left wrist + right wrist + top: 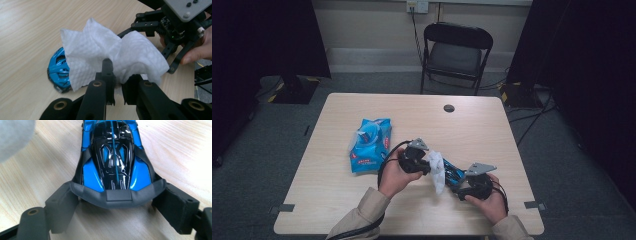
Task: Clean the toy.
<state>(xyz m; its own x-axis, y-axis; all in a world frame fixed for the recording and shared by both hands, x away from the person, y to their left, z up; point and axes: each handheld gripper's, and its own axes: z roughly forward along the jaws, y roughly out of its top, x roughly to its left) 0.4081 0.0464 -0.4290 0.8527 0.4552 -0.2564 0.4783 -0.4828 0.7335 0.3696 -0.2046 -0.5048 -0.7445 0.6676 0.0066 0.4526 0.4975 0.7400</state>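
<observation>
Pinching a crumpled white textured wet wipe (pixel 110 53) between nearly closed jaws, the left tongs (pixel 117 82) hold the cloth against one end of a glossy blue and black plastic toy racing car (pixel 113 157). The right tongs (pixel 117 205) clamp the other end of the car, their pads pressed on both sides of its dark grey wing. Car and wipe sit just above the wooden table (pixel 472 130), near its front edge and a little right of the middle. A hand grips each pair of tongs, beige sleeves coming in over the front edge. Well to the left, near the table's middle, lies a blue soft pack of wet wipes (pixel 371 144). A round dark cable hole (pixel 449 108) sits close to the far edge.
</observation>
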